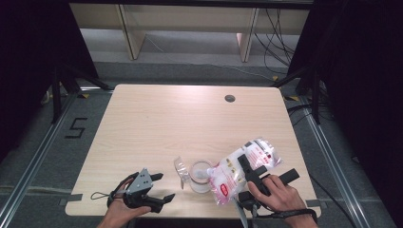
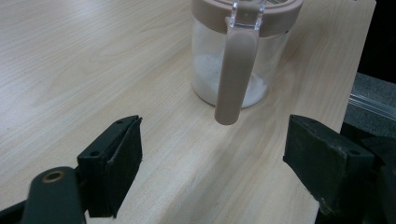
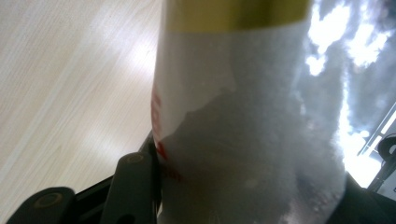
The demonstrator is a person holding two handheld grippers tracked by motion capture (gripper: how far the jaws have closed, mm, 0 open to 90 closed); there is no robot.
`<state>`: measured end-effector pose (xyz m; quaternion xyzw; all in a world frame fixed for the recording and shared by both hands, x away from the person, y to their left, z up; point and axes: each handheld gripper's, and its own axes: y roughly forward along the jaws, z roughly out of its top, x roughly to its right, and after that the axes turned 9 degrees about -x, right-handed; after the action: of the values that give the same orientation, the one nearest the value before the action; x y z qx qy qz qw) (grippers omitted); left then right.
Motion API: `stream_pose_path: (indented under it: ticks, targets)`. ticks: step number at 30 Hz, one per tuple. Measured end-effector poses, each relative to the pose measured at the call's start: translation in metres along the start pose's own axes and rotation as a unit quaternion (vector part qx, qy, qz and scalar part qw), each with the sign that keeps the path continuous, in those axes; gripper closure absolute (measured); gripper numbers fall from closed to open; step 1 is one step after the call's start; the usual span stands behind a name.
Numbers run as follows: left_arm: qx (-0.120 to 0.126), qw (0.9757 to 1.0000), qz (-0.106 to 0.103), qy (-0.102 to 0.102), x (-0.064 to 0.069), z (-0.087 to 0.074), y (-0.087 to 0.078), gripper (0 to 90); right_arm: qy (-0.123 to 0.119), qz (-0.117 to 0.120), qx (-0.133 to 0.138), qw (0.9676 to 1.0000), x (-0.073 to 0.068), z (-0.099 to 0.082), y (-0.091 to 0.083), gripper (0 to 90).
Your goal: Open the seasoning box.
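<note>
Bag of white granules (image 1: 240, 166), clear with red print, is pinched in the right gripper (image 1: 254, 178) and tilted over the open plastic jar (image 1: 200, 176) near the table's (image 1: 166, 123) front edge. Left gripper (image 1: 159, 187) rests nearby, its 2 jaws spread and empty.

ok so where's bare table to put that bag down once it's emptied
The whole far half of the table up to the round hole is bare, as is the left side beyond the left gripper. It is crowded at the near edge: jar, bag, right gripper.
</note>
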<state>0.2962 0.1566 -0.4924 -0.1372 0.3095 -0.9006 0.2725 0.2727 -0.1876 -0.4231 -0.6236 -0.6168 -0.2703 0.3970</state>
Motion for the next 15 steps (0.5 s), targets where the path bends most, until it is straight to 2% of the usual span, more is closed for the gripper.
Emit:
stream_pose_path:
  ticks: [6,7,8,9,10,13,15]
  targets:
    - [0.0,1.0,-0.003,-0.003,0.0001,0.0,0.0005,18.9,0.0,0.004,0.0,1.0,-0.0003,-0.0005,0.0006,55.6]
    - [-0.012,0.9999,0.004,0.01,-0.0019,0.0001,-0.0008,18.9,0.001,0.003,0.0,1.0,-0.0005,-0.0004,0.0006,55.6]
    - [-0.012,0.9999,0.004,0.011,-0.0019,0.0001,-0.0008,18.9,0.001,0.003,0.0,1.0,-0.0004,-0.0003,0.0004,55.7]
    - [-0.012,0.9999,0.005,0.011,-0.0019,0.0,-0.0007,18.9,0.002,0.004,-0.001,1.0,-0.0001,-0.0001,0.0002,55.7]
    - [-0.002,1.0,0.0,-0.001,-0.0002,-0.0002,0.0005,18.9,-0.001,0.002,0.001,1.0,0.0003,0.0001,0.0,55.8]
    - [-0.003,1.0,-0.001,0.0,-0.0006,0.0001,0.0,18.9,-0.003,0.0,0.003,1.0,0.0006,0.0008,-0.0002,55.9]
    - [-0.006,0.9999,0.002,0.01,-0.0021,0.0001,-0.0005,18.9,-0.001,0.0,0.004,1.0,0.0005,0.0005,-0.0001,56.1]
